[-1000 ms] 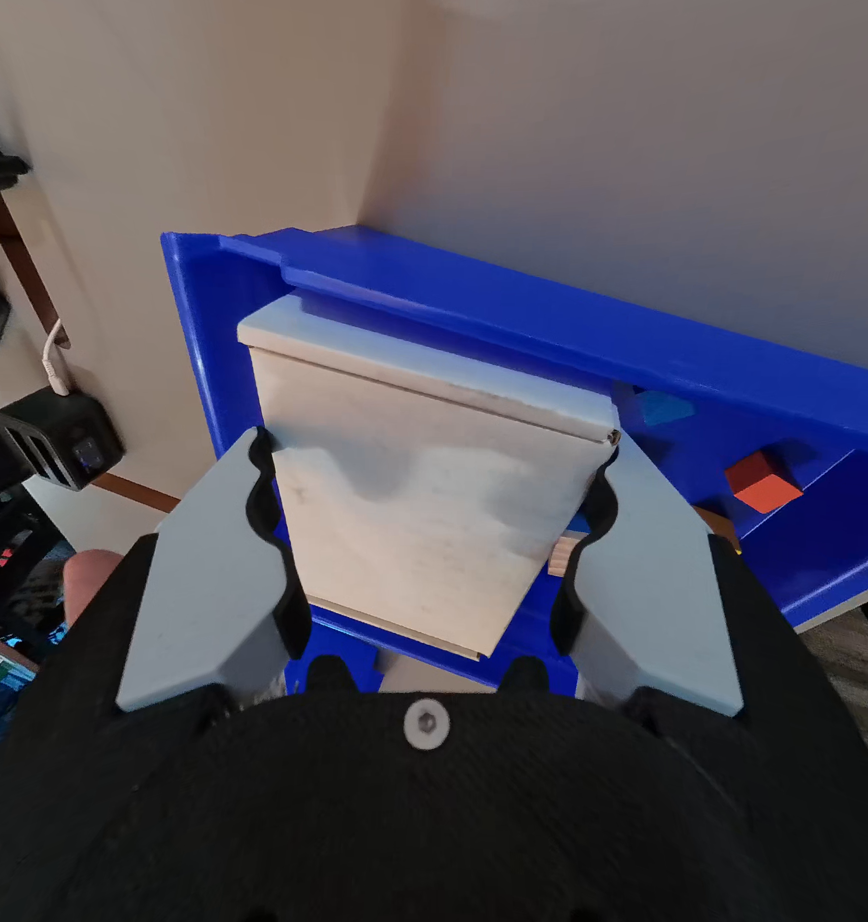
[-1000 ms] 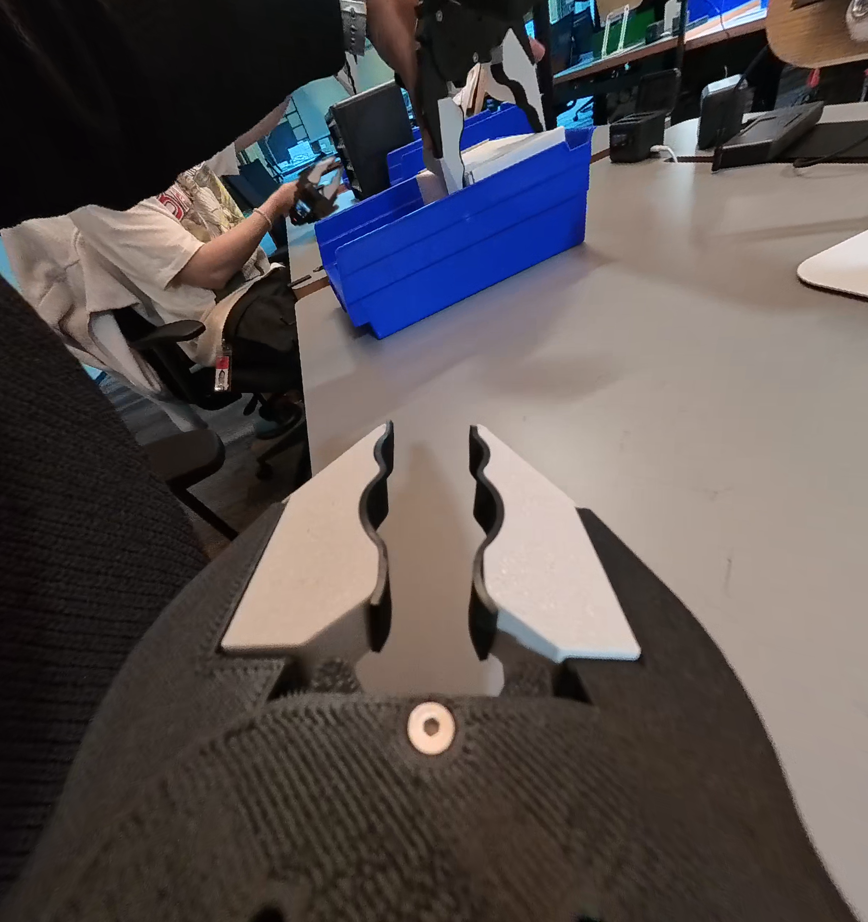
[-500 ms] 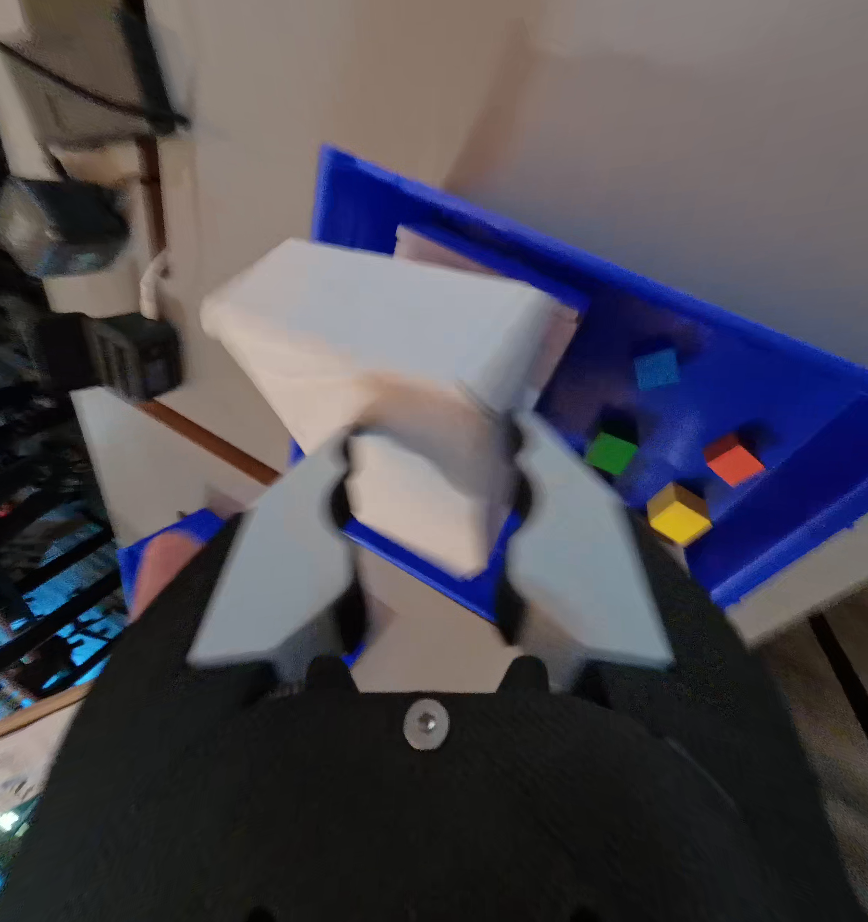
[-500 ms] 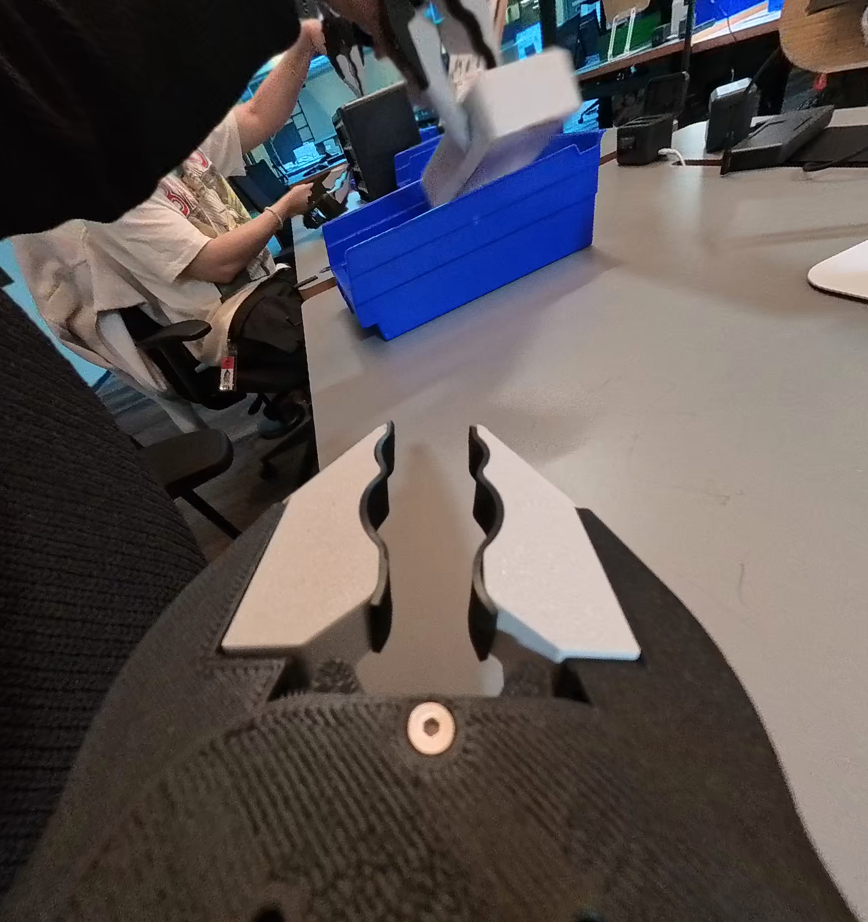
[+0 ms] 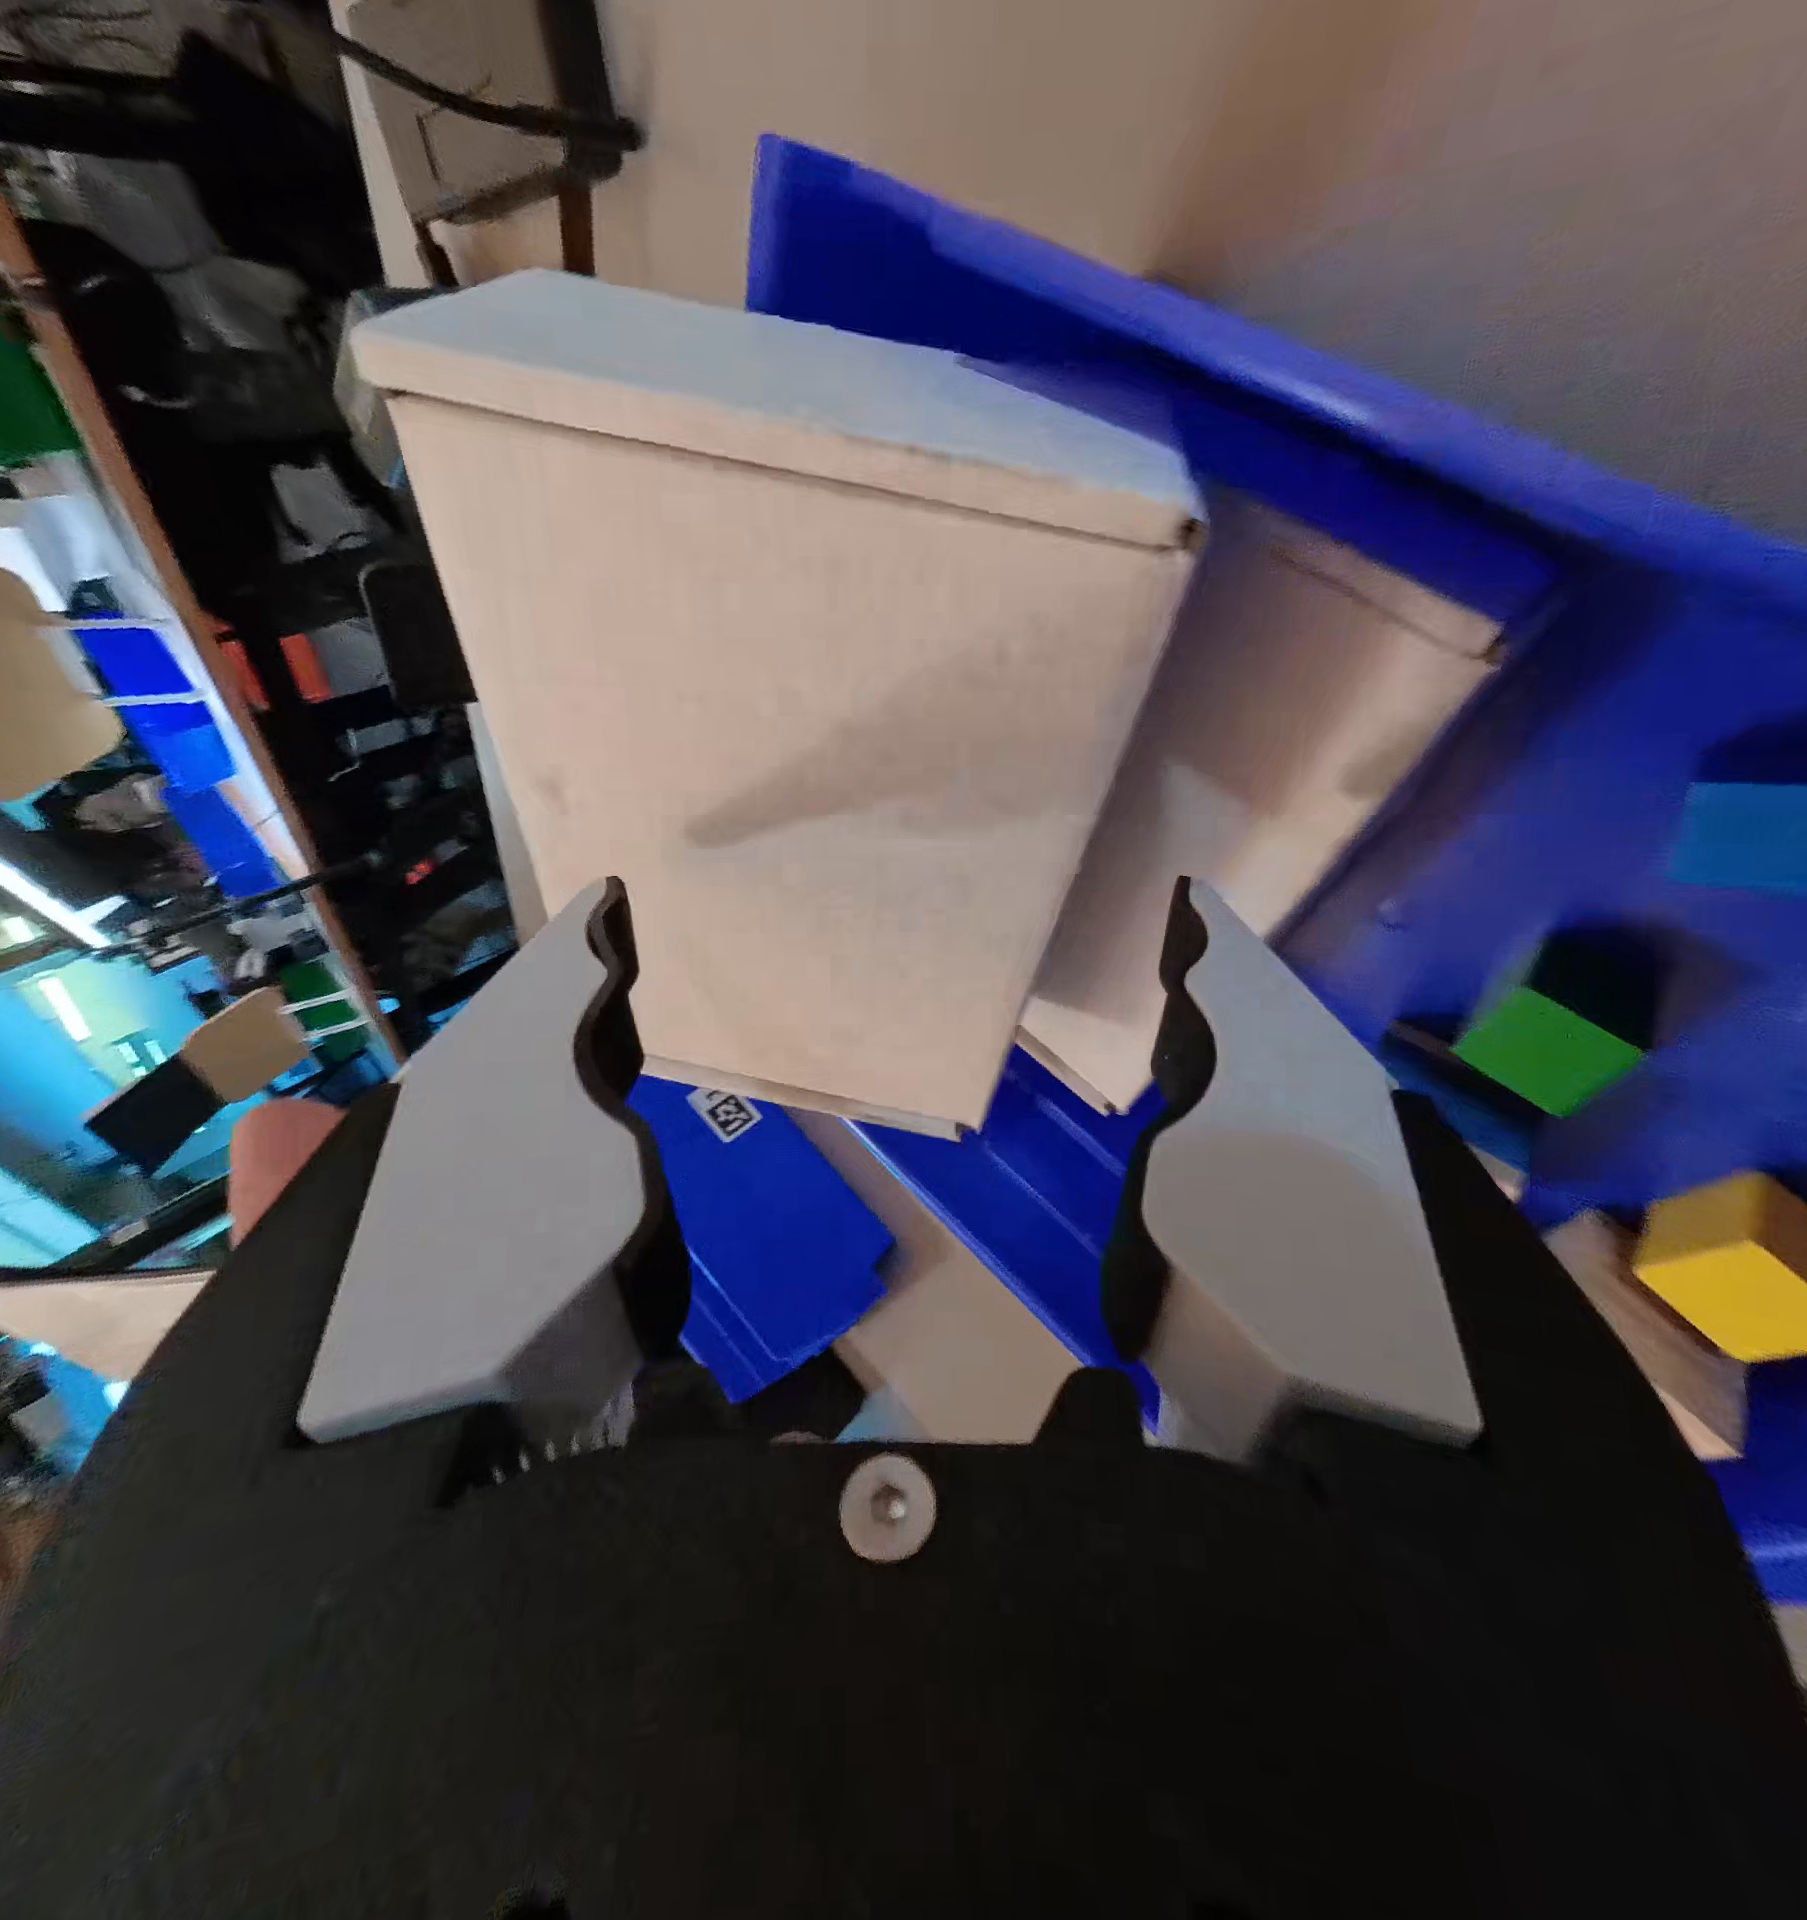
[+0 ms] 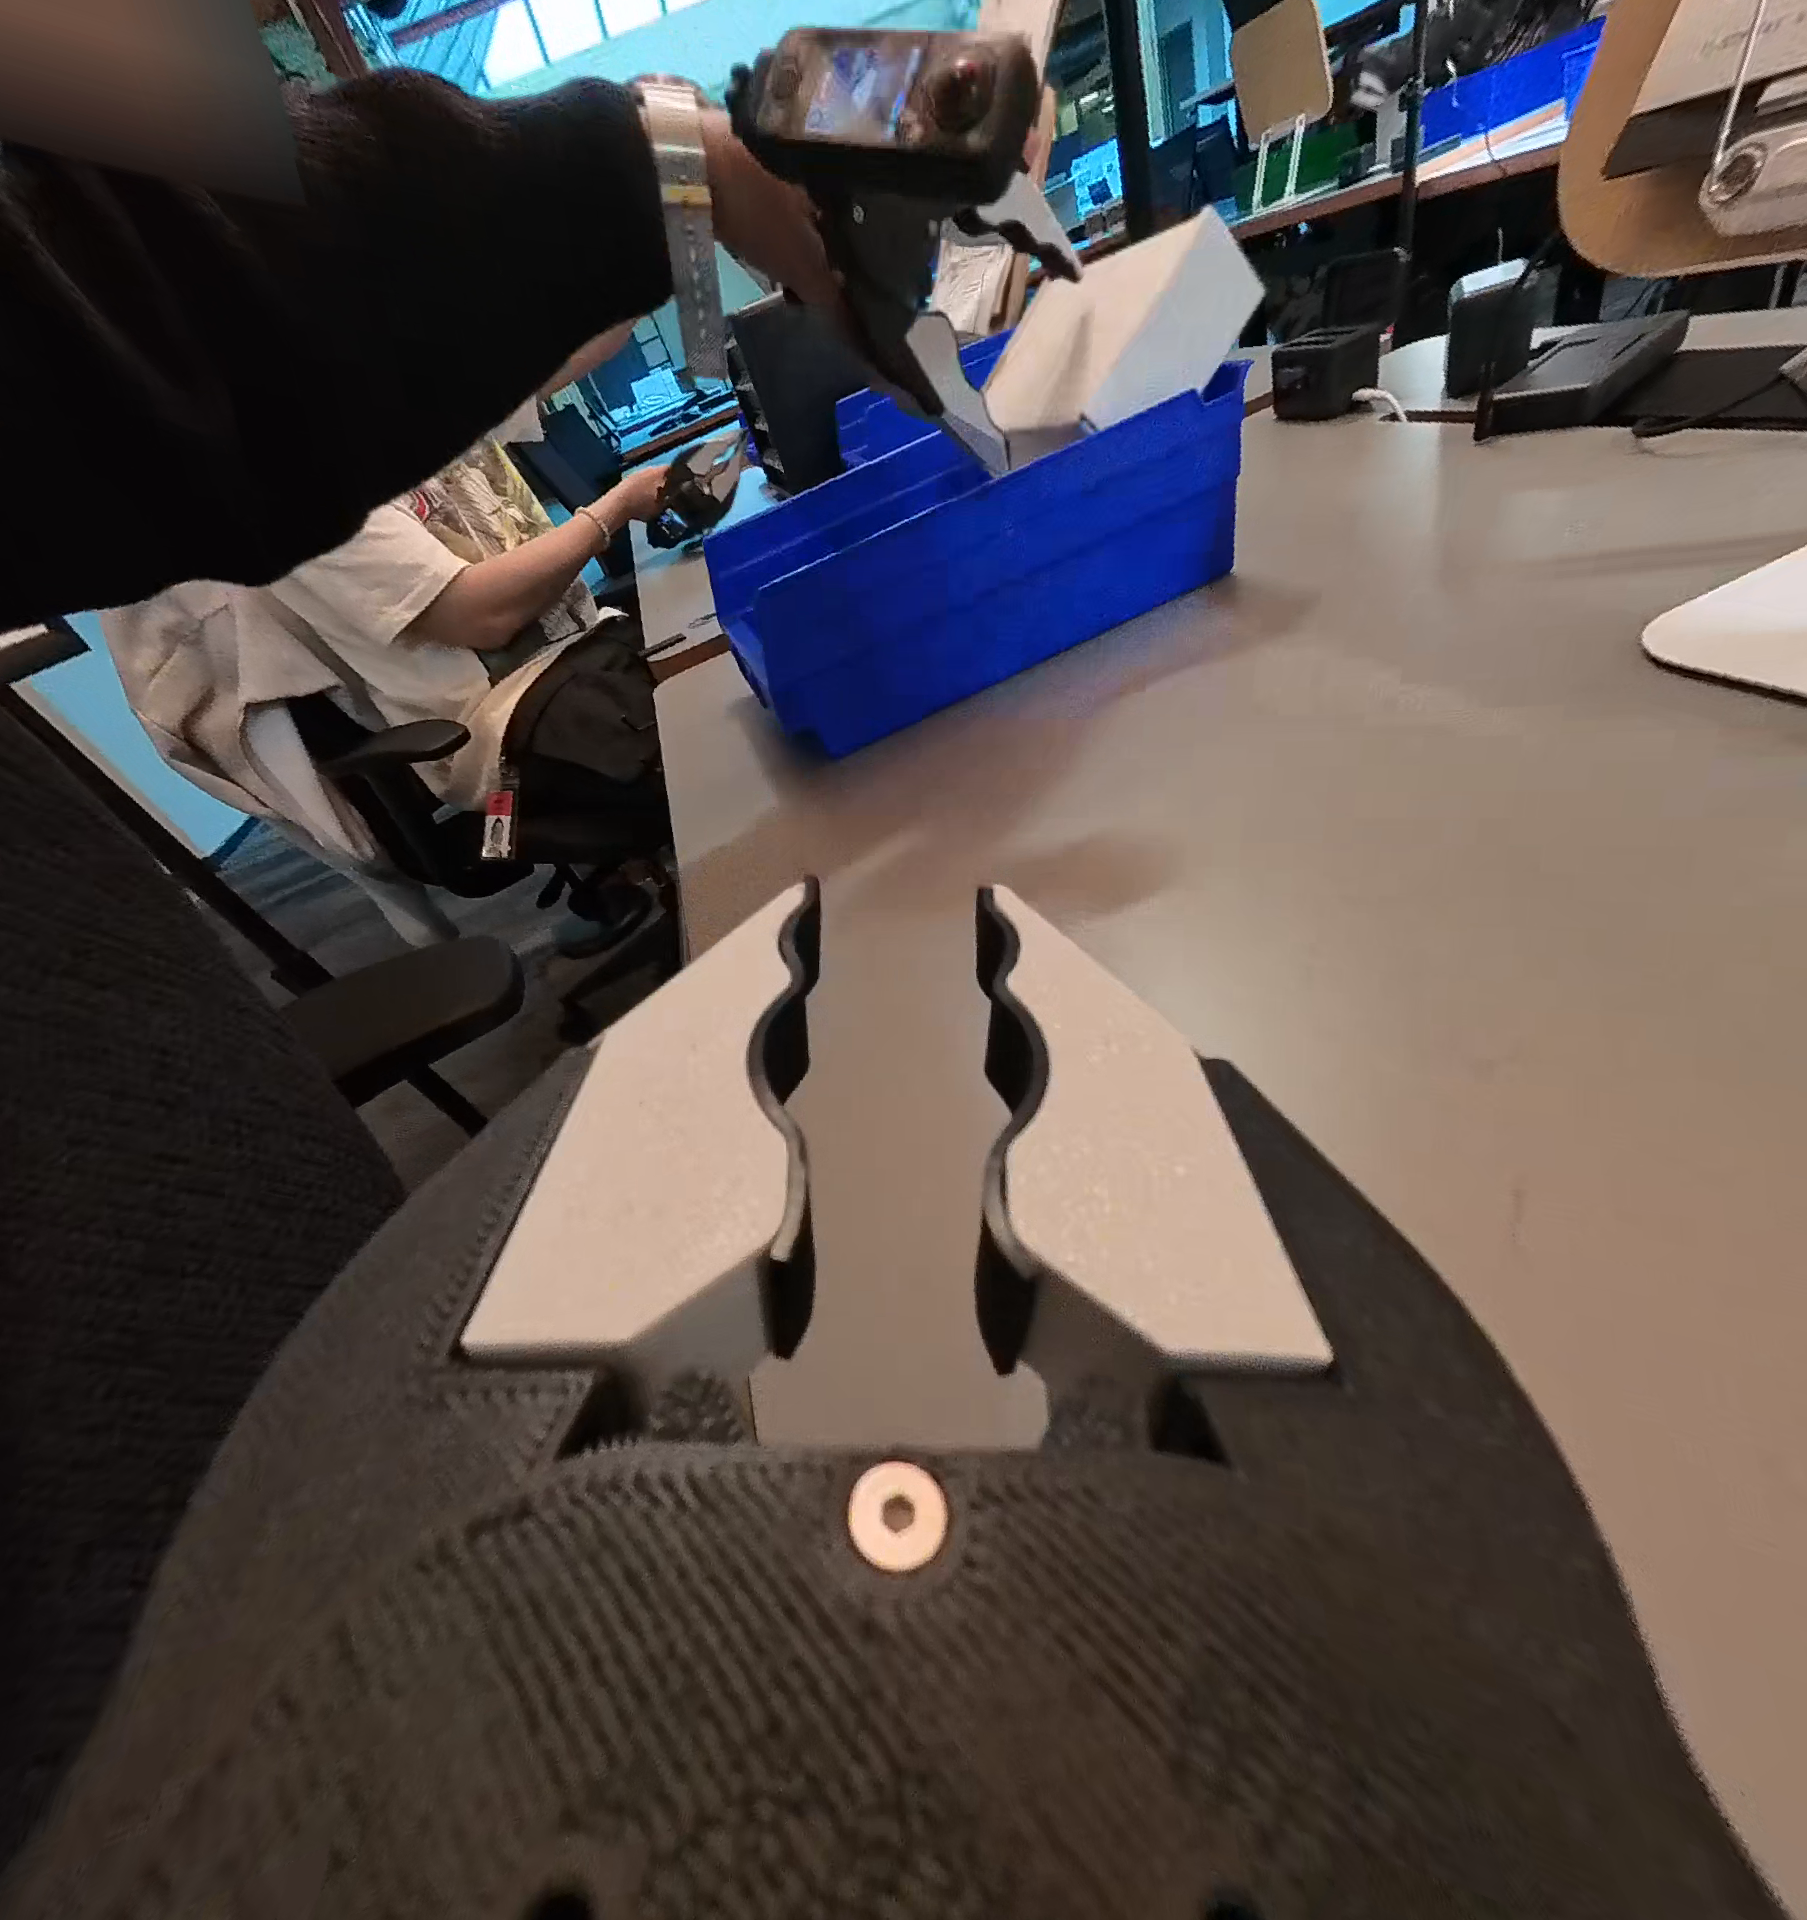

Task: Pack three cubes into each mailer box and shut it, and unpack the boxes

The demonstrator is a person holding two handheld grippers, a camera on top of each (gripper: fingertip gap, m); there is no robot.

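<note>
My left gripper (image 5: 894, 904) is open around the near end of a white mailer box (image 5: 795, 707), which is shut and tilted up out of the blue bin (image 5: 1346, 416). The left finger touches the box's edge and a gap shows at the right finger. A second mailer box (image 5: 1294, 748) lies behind it in the bin. Blue (image 5: 1761, 831), green (image 5: 1543, 1049) and yellow (image 5: 1751, 1288) cubes lie in the bin's right part. The right wrist view shows the box (image 6: 1138, 312) leaning over the bin (image 6: 982, 592). My right gripper (image 6: 897, 904) is open and empty, low over the grey table (image 6: 1398, 935).
A second blue bin (image 5: 774, 1226) sits close beside the first. A seated person (image 6: 411, 603) is past the table's left edge. A white flat base (image 6: 1772, 634) lies at the right, and black devices with cables (image 6: 1585, 353) stand at the back. The grippers' ends are close to 45 cm from one another.
The left gripper closed on the mailer box, lifted and tilted it out of the bin, then its jaws widened again. The cubes came into view. The right gripper has hardly moved.
</note>
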